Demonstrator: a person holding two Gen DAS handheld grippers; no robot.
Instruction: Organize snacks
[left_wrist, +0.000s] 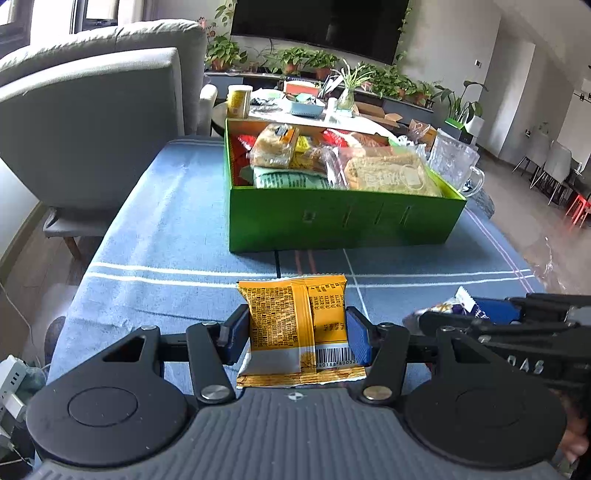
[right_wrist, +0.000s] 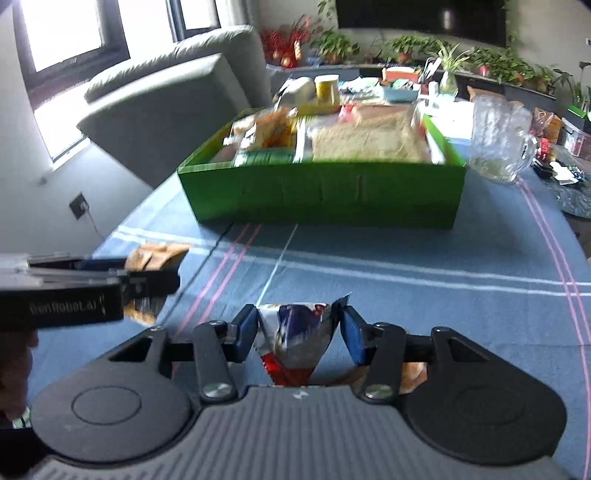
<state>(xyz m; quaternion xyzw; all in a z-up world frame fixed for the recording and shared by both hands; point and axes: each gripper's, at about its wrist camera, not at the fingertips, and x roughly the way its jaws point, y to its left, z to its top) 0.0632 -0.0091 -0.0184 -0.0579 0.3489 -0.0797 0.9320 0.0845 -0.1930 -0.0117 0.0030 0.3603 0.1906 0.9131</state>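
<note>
Your left gripper (left_wrist: 297, 334) is clamped on a yellow snack packet (left_wrist: 295, 328), both blue pads pressed to its sides, barcode end toward you. It hangs over the blue striped tablecloth (left_wrist: 166, 221), on your side of the green box (left_wrist: 332, 218). Your right gripper (right_wrist: 299, 330) has a crinkled blue, white and red snack wrapper (right_wrist: 295, 339) between its fingers; the left pad touches it, but the blurred view does not show whether the right one presses, so the grip cannot be told. It too sits short of the green box, just right of your left gripper. The box is already full of wrapped snacks. A glass mug (left_wrist: 456, 162) stands just beside the box's right end.
</note>
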